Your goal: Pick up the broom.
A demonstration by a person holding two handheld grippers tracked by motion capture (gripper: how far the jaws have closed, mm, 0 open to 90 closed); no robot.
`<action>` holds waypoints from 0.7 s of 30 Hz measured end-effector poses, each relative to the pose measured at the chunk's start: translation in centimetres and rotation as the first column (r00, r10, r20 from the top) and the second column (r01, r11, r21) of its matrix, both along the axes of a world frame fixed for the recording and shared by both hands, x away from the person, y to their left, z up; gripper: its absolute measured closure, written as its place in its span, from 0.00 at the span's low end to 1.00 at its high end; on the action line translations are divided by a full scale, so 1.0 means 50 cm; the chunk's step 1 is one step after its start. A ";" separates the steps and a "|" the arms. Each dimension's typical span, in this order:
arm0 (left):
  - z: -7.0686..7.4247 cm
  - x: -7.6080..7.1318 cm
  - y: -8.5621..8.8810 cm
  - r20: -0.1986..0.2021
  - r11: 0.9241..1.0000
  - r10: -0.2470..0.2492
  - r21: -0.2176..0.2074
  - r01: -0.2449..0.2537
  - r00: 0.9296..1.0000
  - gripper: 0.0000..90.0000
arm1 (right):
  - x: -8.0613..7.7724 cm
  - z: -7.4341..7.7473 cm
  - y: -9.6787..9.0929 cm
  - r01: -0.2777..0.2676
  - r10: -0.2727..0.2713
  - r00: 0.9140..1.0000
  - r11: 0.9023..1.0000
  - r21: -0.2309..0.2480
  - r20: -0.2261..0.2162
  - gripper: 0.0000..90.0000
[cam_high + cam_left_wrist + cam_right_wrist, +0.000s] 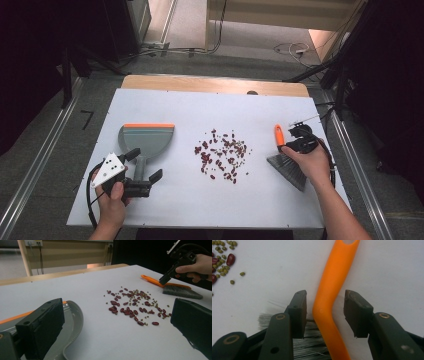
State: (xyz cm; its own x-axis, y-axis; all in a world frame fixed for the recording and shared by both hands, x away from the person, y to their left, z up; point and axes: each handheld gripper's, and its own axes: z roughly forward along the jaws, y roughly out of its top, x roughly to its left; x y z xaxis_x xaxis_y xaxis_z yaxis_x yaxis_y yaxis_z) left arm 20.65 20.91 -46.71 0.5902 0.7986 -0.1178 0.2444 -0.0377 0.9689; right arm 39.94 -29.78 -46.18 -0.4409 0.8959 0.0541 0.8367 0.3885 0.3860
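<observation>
Nearest the front edge, toward the left corner of the white table (165,105), the left gripper (144,169) has its jaws spread, released, either side of the handle of the grey dustpan (146,139), whose orange lip faces the far edge. Mid-table lies a scatter of red and green beans (222,152). Near the right edge lies the brush (287,160), orange handle toward the far edge, grey bristles toward the front. The right gripper (325,308) straddles that handle; its pads stand just clear on both sides, not yet clenched.
</observation>
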 end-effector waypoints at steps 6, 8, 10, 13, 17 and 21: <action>0.000 0.000 -0.001 -0.001 1.000 0.000 0.003 0.000 1.000 0.00 | -0.008 -0.017 0.012 -0.005 0.005 1.000 0.999 -0.047 -0.006 0.72; 0.000 0.000 -0.001 0.000 1.000 0.000 0.003 0.000 1.000 0.00 | -0.012 -0.019 0.018 -0.020 0.022 1.000 0.996 -0.085 0.016 0.72; 0.000 0.000 -0.002 -0.002 1.000 -0.003 0.010 0.003 1.000 0.00 | -0.010 -0.020 0.017 -0.012 0.013 1.000 0.997 -0.078 0.007 0.73; 0.000 0.001 -0.008 -0.002 1.000 -0.012 0.015 0.012 1.000 0.00 | -0.001 -0.019 0.010 0.010 -0.011 1.000 0.999 -0.050 -0.023 0.75; 0.002 0.000 -0.014 0.001 1.000 -0.020 0.018 0.020 1.000 0.00 | -0.007 -0.019 0.013 0.013 -0.013 1.000 0.998 -0.059 -0.006 0.75; 0.002 -0.001 -0.017 0.003 0.999 -0.028 0.019 0.028 1.000 0.00 | -0.025 -0.026 0.006 0.024 -0.022 0.997 0.999 -0.025 0.070 0.75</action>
State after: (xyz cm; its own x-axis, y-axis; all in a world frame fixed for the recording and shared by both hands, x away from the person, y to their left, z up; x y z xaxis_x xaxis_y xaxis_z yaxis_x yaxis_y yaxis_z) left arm 20.58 20.07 -46.62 0.6130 0.7837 -0.1005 0.2394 -0.0630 0.9689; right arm 38.71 -29.48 -47.46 -0.4224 0.9064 0.0011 0.8168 0.3801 0.4339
